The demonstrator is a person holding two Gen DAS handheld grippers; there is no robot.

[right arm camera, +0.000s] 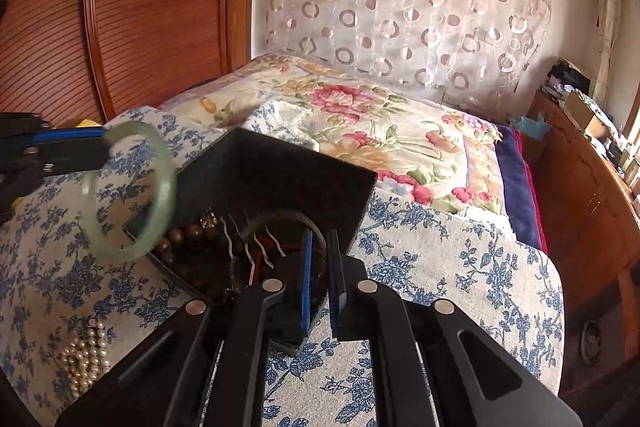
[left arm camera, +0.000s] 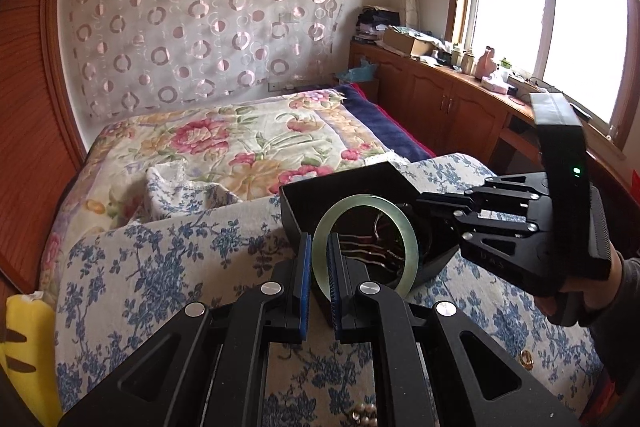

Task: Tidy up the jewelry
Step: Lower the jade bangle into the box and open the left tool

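Observation:
My left gripper is shut on a pale green jade bangle and holds it upright just in front of the black jewelry box. The right wrist view shows the bangle at the box's left edge, with the left gripper on its top. My right gripper is shut on the near wall of the black box, which holds brown beads, silver hairpins and red cords. It also shows in the left wrist view at the box's right side.
The box sits on a blue-flowered cushion. A pearl necklace lies on it left of the box; a gold ring lies at right. Behind are a floral bedspread, a wooden cabinet and a window.

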